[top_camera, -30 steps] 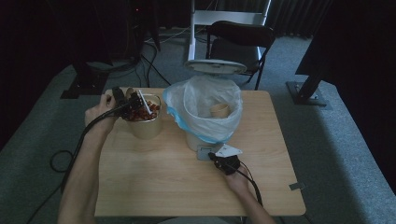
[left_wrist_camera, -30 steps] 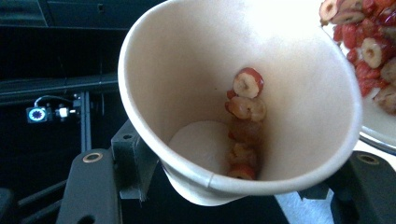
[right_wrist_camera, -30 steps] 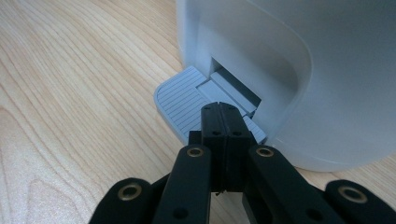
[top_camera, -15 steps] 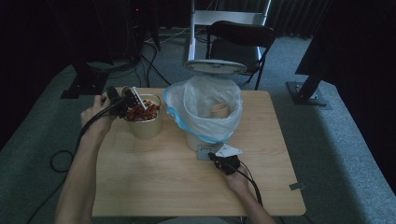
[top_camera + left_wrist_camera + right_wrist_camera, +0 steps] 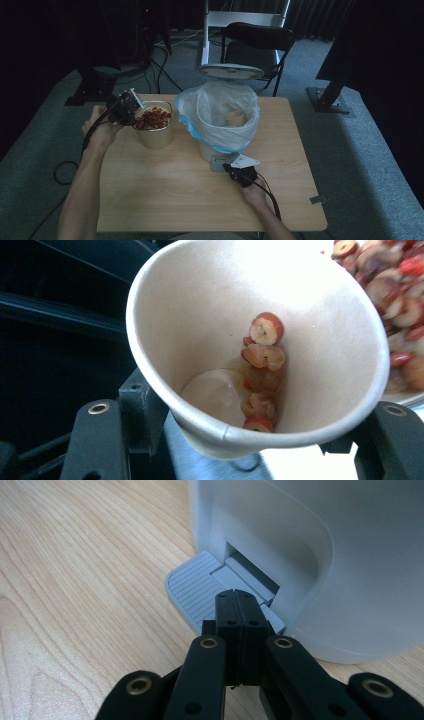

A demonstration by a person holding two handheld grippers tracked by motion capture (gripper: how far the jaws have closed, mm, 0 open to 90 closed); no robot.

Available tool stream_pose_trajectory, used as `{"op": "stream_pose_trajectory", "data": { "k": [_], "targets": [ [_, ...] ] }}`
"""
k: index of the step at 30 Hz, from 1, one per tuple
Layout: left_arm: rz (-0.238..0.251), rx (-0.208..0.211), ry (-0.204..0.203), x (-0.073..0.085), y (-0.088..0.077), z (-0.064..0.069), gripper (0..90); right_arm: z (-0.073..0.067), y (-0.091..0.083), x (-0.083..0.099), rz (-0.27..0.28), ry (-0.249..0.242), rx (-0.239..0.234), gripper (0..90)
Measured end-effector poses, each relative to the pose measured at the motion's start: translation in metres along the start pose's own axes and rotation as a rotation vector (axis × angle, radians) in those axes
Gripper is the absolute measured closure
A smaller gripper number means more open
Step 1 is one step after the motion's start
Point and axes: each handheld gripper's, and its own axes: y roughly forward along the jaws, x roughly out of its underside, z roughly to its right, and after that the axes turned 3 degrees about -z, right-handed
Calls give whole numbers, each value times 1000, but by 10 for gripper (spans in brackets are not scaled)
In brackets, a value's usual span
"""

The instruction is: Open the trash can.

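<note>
While the cup is held: the paper cup (image 5: 220, 340) is tilted between the jaws of the left gripper (image 5: 126, 106), its mouth toward the camera in the left gripper view.
Cup contents: a few dried red date slices (image 5: 262, 365) lie along its inner wall – the white bottom is partly bare.
Cup place: at the left rim of the metal bowl (image 5: 155, 137), above the far-left part of the wooden table (image 5: 165, 195).
Bowl: heaped with more red date slices (image 5: 152, 119).
Left gripper: clamped on the cup's wall.
Right gripper (image 5: 239, 611): jaws pressed together with nothing between them – the tips rest on the grey foot pedal (image 5: 192, 587).
Pedal bin (image 5: 220, 145): white, lined with a clear bag (image 5: 200, 107), lid (image 5: 230, 71) standing up, another paper cup (image 5: 235, 118) lying inside.
</note>
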Motion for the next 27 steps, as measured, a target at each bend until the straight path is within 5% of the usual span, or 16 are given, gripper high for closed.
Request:
{"op": "stream_pose_trajectory", "data": {
  "k": [5, 14, 27],
  "targets": [
    [38, 53, -58, 5, -2, -3, 351, 0, 0, 0, 0, 0, 0, 900],
    [147, 214, -213, 15, -12, -11, 351, 0, 0, 0, 0, 1, -1, 900],
    [247, 367, -332, 24, -22, -11, 350, 0, 0, 0, 0, 0, -1, 900]
  ]
}}
